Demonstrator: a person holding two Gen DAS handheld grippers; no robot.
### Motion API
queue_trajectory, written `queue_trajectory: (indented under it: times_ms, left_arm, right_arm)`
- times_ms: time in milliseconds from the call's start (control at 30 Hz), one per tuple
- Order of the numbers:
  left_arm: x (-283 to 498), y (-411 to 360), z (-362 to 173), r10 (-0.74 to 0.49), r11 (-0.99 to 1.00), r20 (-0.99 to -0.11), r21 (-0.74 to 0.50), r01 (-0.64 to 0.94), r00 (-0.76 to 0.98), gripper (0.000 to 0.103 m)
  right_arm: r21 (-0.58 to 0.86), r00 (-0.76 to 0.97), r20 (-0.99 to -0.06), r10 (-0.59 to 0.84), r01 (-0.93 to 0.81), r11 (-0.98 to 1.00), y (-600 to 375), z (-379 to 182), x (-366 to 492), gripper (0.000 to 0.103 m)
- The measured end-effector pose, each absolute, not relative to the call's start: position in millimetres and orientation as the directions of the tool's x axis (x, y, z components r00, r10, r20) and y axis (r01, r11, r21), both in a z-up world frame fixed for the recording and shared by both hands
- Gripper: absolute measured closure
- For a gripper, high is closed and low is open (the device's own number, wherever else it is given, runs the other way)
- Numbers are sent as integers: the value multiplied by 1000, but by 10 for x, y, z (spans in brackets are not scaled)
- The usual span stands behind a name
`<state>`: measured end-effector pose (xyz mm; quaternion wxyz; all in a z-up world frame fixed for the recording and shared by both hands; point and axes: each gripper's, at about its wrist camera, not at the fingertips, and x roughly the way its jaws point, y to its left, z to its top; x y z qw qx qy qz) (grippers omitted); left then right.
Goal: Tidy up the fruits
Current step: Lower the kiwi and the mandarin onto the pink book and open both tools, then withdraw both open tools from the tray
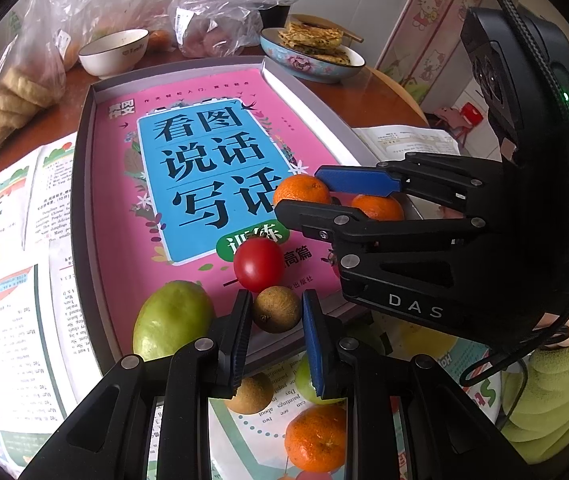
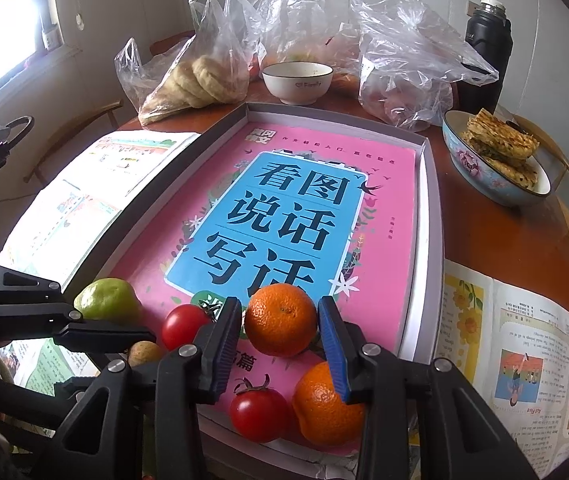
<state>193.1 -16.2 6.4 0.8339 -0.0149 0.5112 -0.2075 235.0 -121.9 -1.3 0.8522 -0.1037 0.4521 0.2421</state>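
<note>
Midway through sorting fruit into the grey tray (image 2: 428, 216), the right claw (image 2: 280, 320) pinches a tangerine (image 2: 280, 318) above it while the left claw (image 1: 276, 316) brackets a longan (image 1: 276, 309), grip uncertain; several fruits wait on the desk (image 2: 480, 216) outside.

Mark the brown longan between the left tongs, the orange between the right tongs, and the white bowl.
longan (image 1: 276, 309), left wrist view, middle of its brown skin.
orange (image 2: 280, 319), right wrist view, centre of its peel.
white bowl (image 2: 297, 87), right wrist view, outer wall.
</note>
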Motion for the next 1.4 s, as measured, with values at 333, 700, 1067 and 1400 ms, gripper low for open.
queue_trajectory:
  times_ms: [333, 700, 1067, 1400]
  left_arm:
    - [1941, -141, 52, -376, 910, -845, -261, 321, 379, 77]
    - [1948, -141, 60, -379, 910, -847, -270, 313, 373, 76]
    - [1894, -101, 173, -374, 916, -830, -259, 307, 413, 53]
    - [1823, -3, 334, -353, 929, -805, -241, 281, 477, 45]
  right_arm:
    - [54, 508, -792, 338, -494, 868, -1274, 103, 2273, 63]
    - [63, 528, -775, 347, -481, 875, -1339, 183, 2223, 61]
    - [71, 546, -760, 353, -470, 880, -1403, 257, 2149, 56]
    - [74, 565, -744, 358, -462, 884, -1441, 323, 2057, 49]
